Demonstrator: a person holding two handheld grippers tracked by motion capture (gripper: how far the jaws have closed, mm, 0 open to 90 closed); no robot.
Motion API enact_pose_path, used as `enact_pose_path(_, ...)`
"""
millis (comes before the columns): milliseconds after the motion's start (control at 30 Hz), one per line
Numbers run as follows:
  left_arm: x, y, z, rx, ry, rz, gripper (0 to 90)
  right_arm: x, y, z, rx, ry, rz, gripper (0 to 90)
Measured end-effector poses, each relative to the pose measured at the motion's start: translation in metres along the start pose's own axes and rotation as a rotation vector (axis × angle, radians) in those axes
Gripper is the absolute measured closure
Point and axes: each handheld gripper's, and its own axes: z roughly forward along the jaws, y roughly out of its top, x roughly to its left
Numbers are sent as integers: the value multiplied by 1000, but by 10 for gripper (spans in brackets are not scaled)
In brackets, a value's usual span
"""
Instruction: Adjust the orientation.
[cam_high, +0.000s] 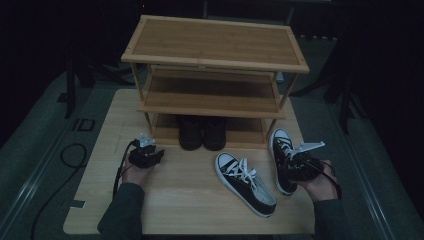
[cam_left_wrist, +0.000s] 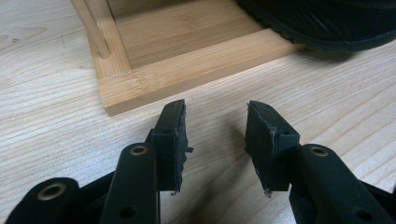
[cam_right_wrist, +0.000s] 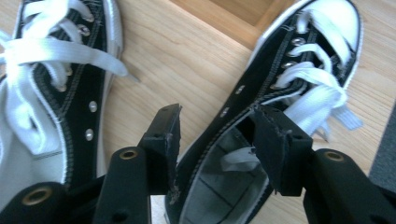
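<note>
While our left gripper (cam_left_wrist: 215, 140) idles open by the bamboo shoe rack (cam_high: 210, 65), we straddle the black canvas sneaker's (cam_right_wrist: 280, 93) collar with our open right gripper (cam_right_wrist: 217, 149), closing next.

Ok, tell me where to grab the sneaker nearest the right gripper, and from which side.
Grip the sneaker by its collar wall, coming from above at the heel end. It lies upright on the table with its mouth open upward, so one jaw can go inside and one outside the thin side wall. The right gripper is already open and straddling that wall. The laces cover the front, leaving less to pinch.
</note>
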Motion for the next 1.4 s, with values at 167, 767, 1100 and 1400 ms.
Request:
enact_pose_path(167,0,0,0,0,0,0,586,-4,0,5,8,-16,23,466)
enact_pose_path(767,0,0,0,0,1,-1,586,-11,7,25,38,-17,101,558)
enact_pose_path(1100,0,0,0,0,1,-1,586,-18,12,39,59,-13,159,672)
enact_pose_path(1400,0,0,0,0,1,-1,586,-21,11,42,63,7,183,844)
